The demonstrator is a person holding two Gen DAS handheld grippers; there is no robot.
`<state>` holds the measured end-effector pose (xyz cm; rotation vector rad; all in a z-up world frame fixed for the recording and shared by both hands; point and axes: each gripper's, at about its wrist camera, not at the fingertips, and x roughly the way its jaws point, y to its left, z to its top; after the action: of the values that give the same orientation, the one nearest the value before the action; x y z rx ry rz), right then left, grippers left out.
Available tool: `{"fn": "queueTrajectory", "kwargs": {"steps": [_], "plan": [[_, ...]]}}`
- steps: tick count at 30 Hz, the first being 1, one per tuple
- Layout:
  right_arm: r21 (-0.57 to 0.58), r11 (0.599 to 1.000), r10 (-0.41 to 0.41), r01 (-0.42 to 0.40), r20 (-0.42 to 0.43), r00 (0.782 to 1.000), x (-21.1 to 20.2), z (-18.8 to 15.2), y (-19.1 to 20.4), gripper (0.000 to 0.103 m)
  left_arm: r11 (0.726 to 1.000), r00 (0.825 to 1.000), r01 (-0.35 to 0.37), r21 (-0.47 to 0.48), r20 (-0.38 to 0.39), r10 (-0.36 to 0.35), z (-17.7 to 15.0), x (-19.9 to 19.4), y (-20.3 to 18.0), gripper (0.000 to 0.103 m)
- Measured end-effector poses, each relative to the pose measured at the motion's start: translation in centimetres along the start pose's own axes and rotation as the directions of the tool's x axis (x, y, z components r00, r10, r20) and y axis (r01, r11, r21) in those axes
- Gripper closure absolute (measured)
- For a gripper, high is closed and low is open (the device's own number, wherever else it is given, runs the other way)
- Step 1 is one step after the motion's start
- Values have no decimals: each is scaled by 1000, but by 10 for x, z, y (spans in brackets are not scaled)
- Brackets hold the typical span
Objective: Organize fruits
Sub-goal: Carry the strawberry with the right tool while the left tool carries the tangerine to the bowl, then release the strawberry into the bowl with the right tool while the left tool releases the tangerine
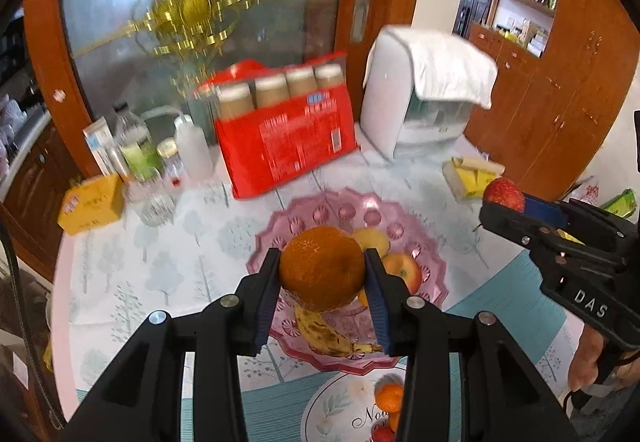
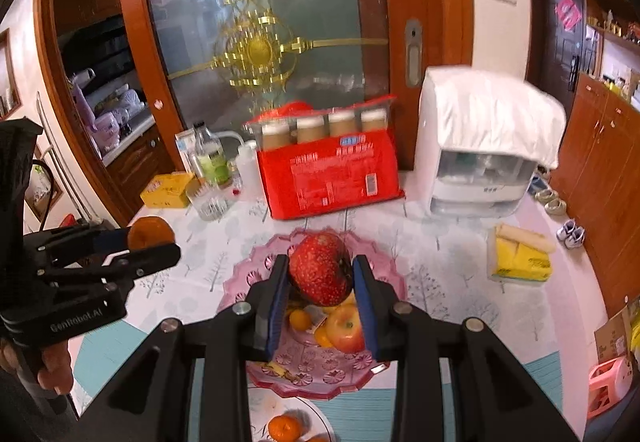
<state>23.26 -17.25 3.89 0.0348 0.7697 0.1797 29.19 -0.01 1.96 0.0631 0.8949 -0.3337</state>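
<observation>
My left gripper (image 1: pixel 322 274) is shut on an orange (image 1: pixel 320 266), held above the pink glass fruit dish (image 1: pixel 434 274). My right gripper (image 2: pixel 321 278) is shut on a large red strawberry (image 2: pixel 320 268) over the same dish (image 2: pixel 240 282). In the dish lie an apple (image 2: pixel 347 328), a spotted banana (image 1: pixel 320 330), a yellow fruit (image 1: pixel 372 240) and a small tangerine (image 2: pixel 300 319). Each gripper shows in the other's view: the right one (image 1: pixel 502 204) with its strawberry (image 1: pixel 505 192), the left one (image 2: pixel 154 242) with its orange (image 2: pixel 150 232). A white plate (image 1: pixel 340 402) nearer me holds small tangerines (image 1: pixel 389 396).
At the table's back stand a red pack of jars (image 1: pixel 288 130), a white appliance under a cloth (image 1: pixel 420 98), bottles and a glass (image 1: pixel 152 198), and a yellow box (image 1: pixel 91 204). A yellow tissue pack (image 2: pixel 518 254) lies right of the dish. A hand (image 2: pixel 52 366) holds the left gripper.
</observation>
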Motion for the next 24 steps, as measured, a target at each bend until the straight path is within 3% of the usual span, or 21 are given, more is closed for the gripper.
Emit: {"fn": "queueTrajectory", "kwargs": {"steps": [8, 15, 24], "plan": [[36, 998, 46, -42, -131, 990, 77, -25, -10, 71, 1000, 990, 7, -9, -141, -8, -16, 86, 3, 64], [46, 994, 107, -99, -213, 971, 119, -60, -5, 71, 999, 972, 42, 13, -231, -38, -32, 143, -3, 64], [-3, 994, 106, -112, -314, 944, 150, -103, 8, 71, 997, 950, 37, 62, -313, -16, -52, 183, -6, 64]]}}
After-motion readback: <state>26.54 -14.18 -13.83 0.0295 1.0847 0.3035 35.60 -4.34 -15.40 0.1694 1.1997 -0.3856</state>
